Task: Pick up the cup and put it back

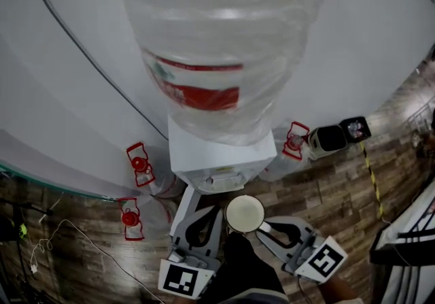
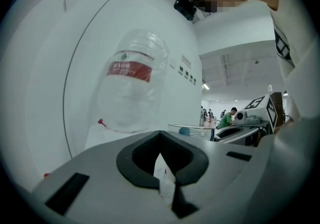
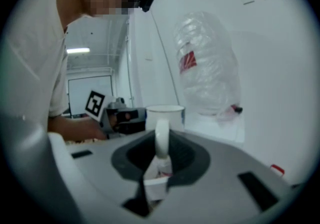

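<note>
1. The white cup (image 1: 245, 214) hangs in the air at the lower centre of the head view, just in front of the white dispenser (image 1: 221, 153) and apart from it. No surface is under it, only the wooden floor (image 1: 340, 194).
2. The right gripper (image 1: 264, 226) has its jaws clamped on the cup's handle. The left gripper (image 1: 207, 206), just left of the cup, has its jaw tips together with nothing between them.
3. Open floor lies to the right of the dispenser. A curved white wall (image 1: 68, 92) closes off the upper half of the frame, and a black cable (image 1: 88, 58) runs down it.
4. The large water bottle (image 1: 217, 44) fills the top centre, where the frame edge cuts it off. It hides most of the dispenser's top.
5. A dark box-like object (image 1: 329, 139) at centre right is too small to identify.
6. Counted: one cup, two grippers, and one mounted bottle. Three red-capped jugs stand on the floor, two left of the dispenser (image 1: 139, 163) (image 1: 130, 217) and one right (image 1: 296, 139).
</note>
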The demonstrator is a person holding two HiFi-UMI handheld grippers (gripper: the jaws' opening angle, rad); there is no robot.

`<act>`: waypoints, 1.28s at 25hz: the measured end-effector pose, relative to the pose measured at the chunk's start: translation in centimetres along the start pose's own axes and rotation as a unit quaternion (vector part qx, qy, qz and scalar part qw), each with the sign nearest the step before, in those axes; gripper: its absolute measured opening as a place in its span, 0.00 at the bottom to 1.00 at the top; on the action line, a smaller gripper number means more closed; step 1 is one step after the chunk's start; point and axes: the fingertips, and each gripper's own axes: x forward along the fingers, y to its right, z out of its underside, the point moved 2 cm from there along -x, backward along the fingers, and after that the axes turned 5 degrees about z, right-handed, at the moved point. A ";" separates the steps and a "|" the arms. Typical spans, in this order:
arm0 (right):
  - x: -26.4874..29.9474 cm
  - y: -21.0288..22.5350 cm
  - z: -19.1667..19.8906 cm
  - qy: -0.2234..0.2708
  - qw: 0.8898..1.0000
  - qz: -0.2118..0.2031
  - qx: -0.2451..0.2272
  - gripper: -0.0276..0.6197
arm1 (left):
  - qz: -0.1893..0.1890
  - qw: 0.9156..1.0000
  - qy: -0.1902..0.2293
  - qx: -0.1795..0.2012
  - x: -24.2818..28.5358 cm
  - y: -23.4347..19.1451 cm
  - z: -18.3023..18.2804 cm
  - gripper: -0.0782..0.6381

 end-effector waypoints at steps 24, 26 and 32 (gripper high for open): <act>-3.4 -4.3 -19.3 0.036 0.999 0.016 -0.006 0.16 | -0.045 0.997 0.060 0.010 -2.5 1.0 -19.0 0.12; -3.3 -4.7 -19.3 0.040 0.999 0.020 0.000 0.16 | -0.047 0.997 0.062 0.002 -3.2 1.0 -18.9 0.12; -3.7 -6.0 -18.8 0.037 0.999 0.033 0.007 0.16 | -0.046 0.997 0.055 0.000 -5.3 1.6 -18.5 0.12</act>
